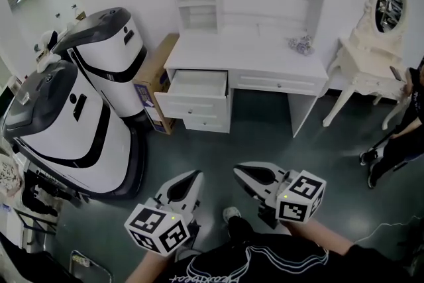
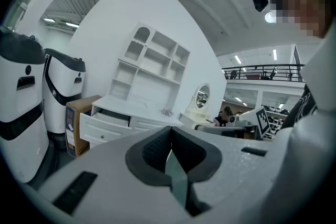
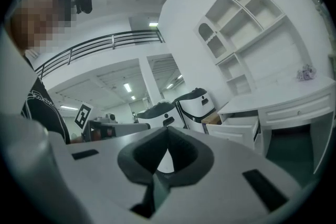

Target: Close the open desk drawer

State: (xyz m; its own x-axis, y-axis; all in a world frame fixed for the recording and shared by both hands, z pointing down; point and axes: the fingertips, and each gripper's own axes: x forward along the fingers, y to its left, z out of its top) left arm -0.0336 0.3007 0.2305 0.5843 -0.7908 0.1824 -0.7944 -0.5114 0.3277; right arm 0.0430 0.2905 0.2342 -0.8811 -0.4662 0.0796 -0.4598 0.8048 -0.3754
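The white desk [image 1: 248, 56] with a shelf hutch stands against the far wall. Its top left drawer [image 1: 194, 91] is pulled out and looks empty. Below it, two more drawers are pushed in. My left gripper [image 1: 197, 175] and right gripper [image 1: 238, 169] hover low over the dark floor, well short of the desk, and both are shut on nothing. The open drawer [image 2: 104, 122] shows at the lower left of the left gripper view, beyond the left gripper [image 2: 169, 131]. In the right gripper view the same drawer [image 3: 239, 128] lies to the right of the right gripper [image 3: 167, 131].
Two large white-and-black machines [image 1: 79, 116] stand at the left. A cardboard box [image 1: 154, 86] leans between them and the desk. At the right are a white vanity table with an oval mirror [image 1: 371, 56] and a person [image 1: 404, 122]. A small shiny ornament [image 1: 301, 44] sits on the desktop.
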